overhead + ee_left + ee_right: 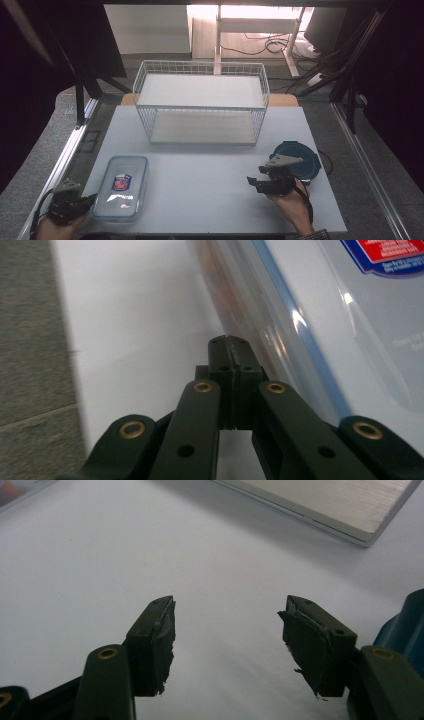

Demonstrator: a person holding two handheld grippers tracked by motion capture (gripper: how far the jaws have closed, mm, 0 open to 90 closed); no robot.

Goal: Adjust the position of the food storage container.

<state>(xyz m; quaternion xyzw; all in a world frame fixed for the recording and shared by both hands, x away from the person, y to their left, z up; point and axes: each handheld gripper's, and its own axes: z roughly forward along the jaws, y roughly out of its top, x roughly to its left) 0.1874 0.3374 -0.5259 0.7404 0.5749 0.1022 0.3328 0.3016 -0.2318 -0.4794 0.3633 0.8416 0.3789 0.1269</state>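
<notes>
Clear container point(121, 186): lies flat at about 7 o'clock on the white table point(210, 190), a rectangular lidded box with a red and blue label on top; in the left gripper view its rounded edge point(320, 340) runs just beside the jaw tips.
Round blue container point(296, 159): sits at about 4 o'clock on the table, partly behind the right gripper.
Wire basket point(201, 101): stands at 12 o'clock, well apart from both containers, with a pale board as its floor and nothing inside it as far as the pictures show.
Left gripper point(75, 202): held at the near left table edge, at 9 o'clock of the clear container; its jaws are pressed together with nothing between them, the tips close to the box wall, and I cannot tell whether they touch it.
Right gripper point(255, 181): held low over bare table at about 5 o'clock, pointing left; its jaws are spread wide and empty, with the blue container at its right side.
Progress: by my judgement the work is at its start, since neither container is gripped or lifted.
Left to do: likely grasp a container and carry it toward the basket.
</notes>
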